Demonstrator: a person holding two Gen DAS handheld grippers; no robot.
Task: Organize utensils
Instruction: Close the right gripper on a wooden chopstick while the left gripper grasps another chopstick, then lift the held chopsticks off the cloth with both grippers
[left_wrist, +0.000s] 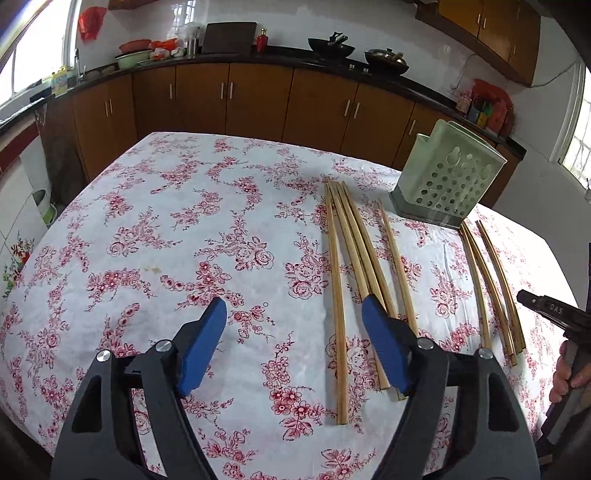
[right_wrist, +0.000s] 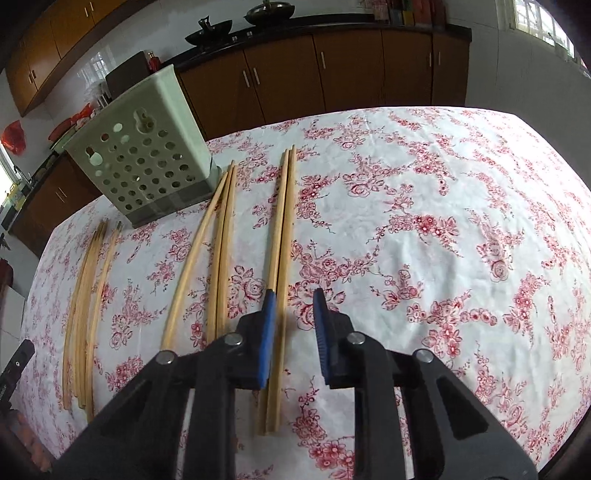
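Note:
Several bamboo chopsticks lie lengthwise on the floral tablecloth in loose groups. In the left wrist view one group (left_wrist: 351, 266) lies by my left gripper's right finger, and another group (left_wrist: 495, 284) lies further right. A pale green perforated utensil holder (left_wrist: 447, 181) stands upright behind them; it also shows in the right wrist view (right_wrist: 144, 155). My left gripper (left_wrist: 293, 306) is open wide and empty above the cloth. My right gripper (right_wrist: 293, 299) is partly open, low over a pair of chopsticks (right_wrist: 282, 254) that runs between its blue fingers, not gripped.
The table (left_wrist: 184, 229) is covered by a white cloth with red flowers. Brown kitchen cabinets (left_wrist: 258, 99) and a dark counter with woks stand behind it. The right hand and its gripper body (left_wrist: 569, 332) show at the right edge of the left wrist view.

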